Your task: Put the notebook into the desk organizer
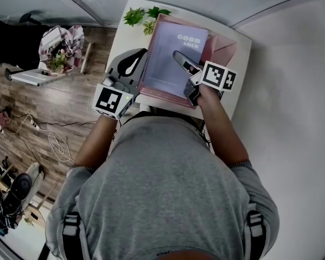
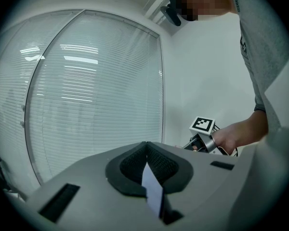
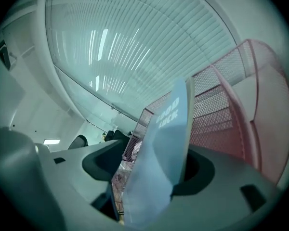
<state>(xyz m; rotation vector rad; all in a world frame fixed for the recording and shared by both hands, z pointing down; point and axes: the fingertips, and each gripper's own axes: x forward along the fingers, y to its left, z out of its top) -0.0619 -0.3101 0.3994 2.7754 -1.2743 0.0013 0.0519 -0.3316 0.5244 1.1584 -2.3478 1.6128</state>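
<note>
My head camera looked steeply down onto the table. Each gripper camera rode close behind its jaws, facing the far blinds; all shared the notebook.

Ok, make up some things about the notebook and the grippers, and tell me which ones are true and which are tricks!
1. The notebook has GOOD LUCK on its cover. True.
2. The desk organizer is blue. False: it is pink mesh.
3. The left gripper is pinched shut on the notebook's edge. True.
4. The right gripper is squeezed shut with nothing in it. False: its jaws stand apart, with the notebook between them.
</note>
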